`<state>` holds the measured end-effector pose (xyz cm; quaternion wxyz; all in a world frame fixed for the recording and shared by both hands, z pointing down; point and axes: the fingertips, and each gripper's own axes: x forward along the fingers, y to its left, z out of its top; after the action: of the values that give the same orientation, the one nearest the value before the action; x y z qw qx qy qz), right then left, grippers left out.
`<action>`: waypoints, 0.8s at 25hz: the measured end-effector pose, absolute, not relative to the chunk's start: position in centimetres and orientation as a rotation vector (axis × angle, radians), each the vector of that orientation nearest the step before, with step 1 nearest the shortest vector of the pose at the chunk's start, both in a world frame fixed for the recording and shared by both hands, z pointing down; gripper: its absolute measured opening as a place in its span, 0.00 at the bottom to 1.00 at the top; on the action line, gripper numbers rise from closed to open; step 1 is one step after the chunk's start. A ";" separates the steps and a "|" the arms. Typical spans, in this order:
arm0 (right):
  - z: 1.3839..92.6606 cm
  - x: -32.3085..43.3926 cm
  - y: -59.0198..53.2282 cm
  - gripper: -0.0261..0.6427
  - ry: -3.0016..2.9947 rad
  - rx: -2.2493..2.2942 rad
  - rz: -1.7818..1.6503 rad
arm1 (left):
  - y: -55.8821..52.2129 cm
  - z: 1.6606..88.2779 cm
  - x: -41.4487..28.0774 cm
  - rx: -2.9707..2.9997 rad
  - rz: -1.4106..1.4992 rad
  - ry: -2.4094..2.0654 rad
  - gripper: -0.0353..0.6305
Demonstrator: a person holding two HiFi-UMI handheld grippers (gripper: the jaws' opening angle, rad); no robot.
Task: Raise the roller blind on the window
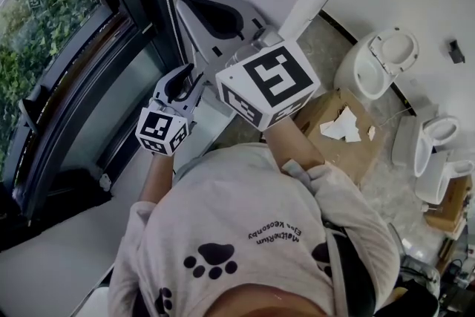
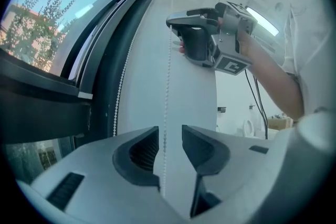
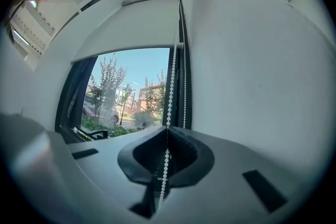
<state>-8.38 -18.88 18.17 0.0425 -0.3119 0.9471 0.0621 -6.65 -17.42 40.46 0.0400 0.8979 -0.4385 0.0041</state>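
Hauling step: hand-over-hand on the chain (image 2: 168, 76), by my reading — one grip holds while the other takes a fresh bite.
Window (image 1: 52, 33): far left, its glass mostly bare. The blind (image 3: 131, 26) covers only the top, so the job looks well along.
Left gripper (image 2: 170, 147): the lower of the two, with jaws wide, astride one chain strand without touching it.
Chain: two beaded strands run down the white wall by the frame — one passes through both grippers, the other hangs apart, nearer the frame.
Right gripper (image 3: 168, 136): higher up, with jaws closed tight on that same strand and beads pinched between the pads.
Doing it well: close the left jaws square on the strand before the right lets go, or the blind may slip back. Seat the pads between beads. Pull straight down along the chain's line, not out from the wall. Keep off the other strand, which would likely lower the blind.
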 end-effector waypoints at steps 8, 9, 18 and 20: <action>18.3 -8.3 -19.2 0.05 2.898 -0.971 0.184 | -16.7 38.4 -6.9 2.715 -0.074 -1.296 0.26; 18.3 -8.2 -19.2 0.05 2.897 -0.971 0.183 | -16.7 37.8 -7.0 2.718 -0.082 -1.299 0.26; 21.2 -8.3 -19.4 0.05 2.946 -1.007 0.145 | -16.0 33.3 -8.7 2.756 -0.161 -1.346 0.23; 22.3 -8.2 -19.4 0.05 2.958 -1.023 0.135 | -15.9 32.6 -9.2 2.754 -0.179 -1.356 0.23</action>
<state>-8.25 -19.36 22.35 0.0043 -0.3264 0.9442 0.0431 -9.20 -15.94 32.62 0.0334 0.8951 -0.4408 -0.0582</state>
